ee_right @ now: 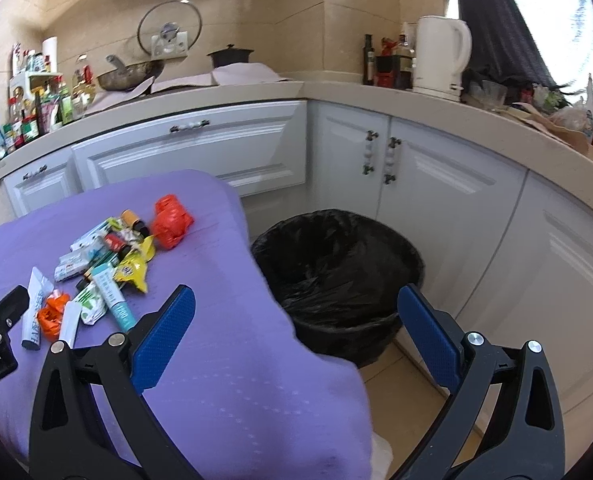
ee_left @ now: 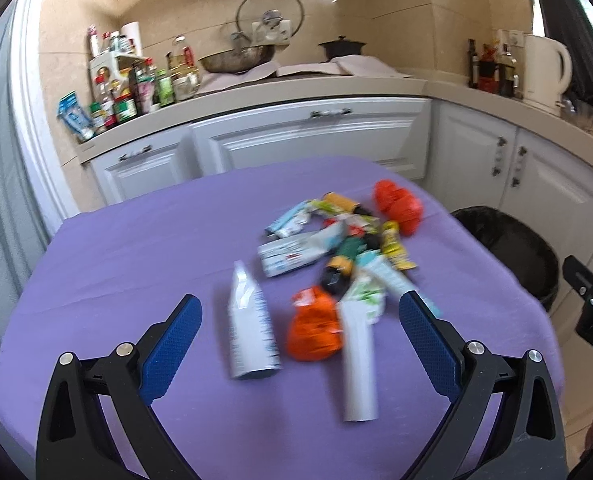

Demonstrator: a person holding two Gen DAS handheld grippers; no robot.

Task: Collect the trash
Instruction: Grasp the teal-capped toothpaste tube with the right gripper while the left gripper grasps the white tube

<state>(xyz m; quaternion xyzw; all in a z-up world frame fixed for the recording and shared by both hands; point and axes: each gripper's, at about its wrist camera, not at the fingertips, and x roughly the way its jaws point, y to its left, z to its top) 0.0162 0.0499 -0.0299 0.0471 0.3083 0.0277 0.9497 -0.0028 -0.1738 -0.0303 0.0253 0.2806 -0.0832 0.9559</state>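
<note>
Both claws empty, jaws spread wide. Left claw (ee_left: 300, 320) hovers above the near edge of the trash pile on the purple worktop (ee_left: 136, 248); right claw (ee_right: 296, 312) hangs off the worktop's right edge, roughly over the black-lined bin (ee_right: 336, 264) on the floor.

Nearest pieces between the left jaws: white tube (ee_left: 250, 332), crumpled orange wrapper (ee_left: 314, 332), white cylinder (ee_left: 358, 360). The 3 lie side by side, just apart or maybe touching; the frame is motion-blurred, so I can't tell. Rest of the pile (yellow packet (ee_right: 134, 270), teal-capped tube (ee_right: 112, 296), red-orange bag (ee_right: 172, 220)) sits farther back.

My read: step is the 1st pick, left side.
- Take 1 item at a time. At this jaw width, closing would likely rake in all 3.
- Start with the white tube: outermost, clear worktop on its left.
- Turn the jaws across the tube's short axis and come down low, watching for cloth bunching.
- Orange wrapper is soft; pinch its bulk, not an edge.
- Bin is on the right, so either hand over or let the right claw work the pile's right side.
</note>
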